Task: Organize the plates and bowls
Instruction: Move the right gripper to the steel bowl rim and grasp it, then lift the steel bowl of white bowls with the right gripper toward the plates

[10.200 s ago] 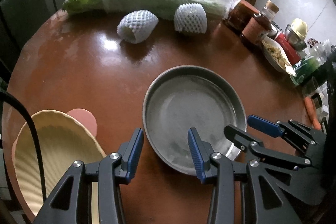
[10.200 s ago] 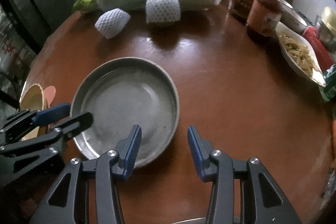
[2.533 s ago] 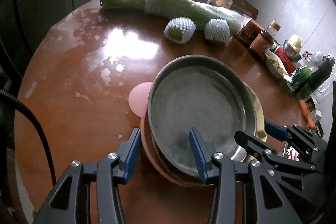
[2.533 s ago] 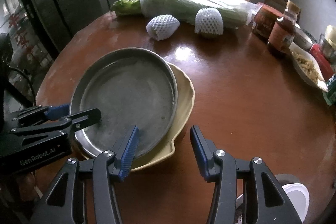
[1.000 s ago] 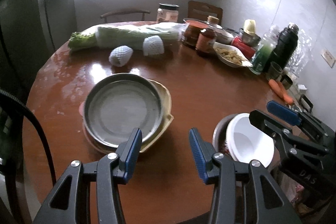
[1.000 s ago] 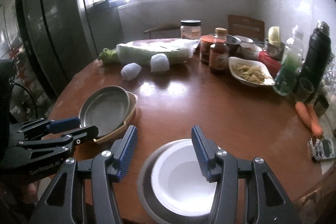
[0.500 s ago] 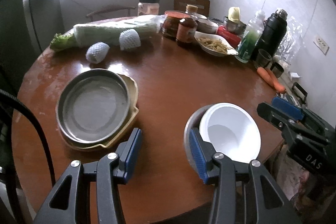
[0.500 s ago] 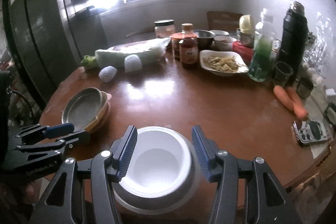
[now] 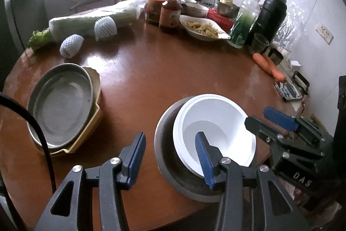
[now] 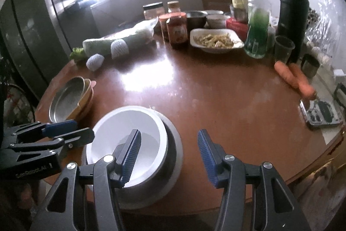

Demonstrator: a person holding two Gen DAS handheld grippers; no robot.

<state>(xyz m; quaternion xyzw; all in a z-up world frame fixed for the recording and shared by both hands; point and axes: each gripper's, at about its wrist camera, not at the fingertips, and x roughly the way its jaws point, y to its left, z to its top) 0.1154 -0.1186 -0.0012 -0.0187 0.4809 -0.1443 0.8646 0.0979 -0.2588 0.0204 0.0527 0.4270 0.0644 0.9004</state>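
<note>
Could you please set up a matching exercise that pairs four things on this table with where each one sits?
Things:
1. white bowl
2. metal pan
3. carrots
4. black flask

Places:
A. on the yellow plate
B. upright at the far right, behind the green bottle
C. nested in the grey bowl
D. lying near the table's right edge

Pairs: 1-C, 2-A, 3-D, 4-B

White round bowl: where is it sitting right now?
The white round bowl sits nested in a grey metal bowl at the table's near edge, between the two open grippers, right of the stacked plates.
</note>
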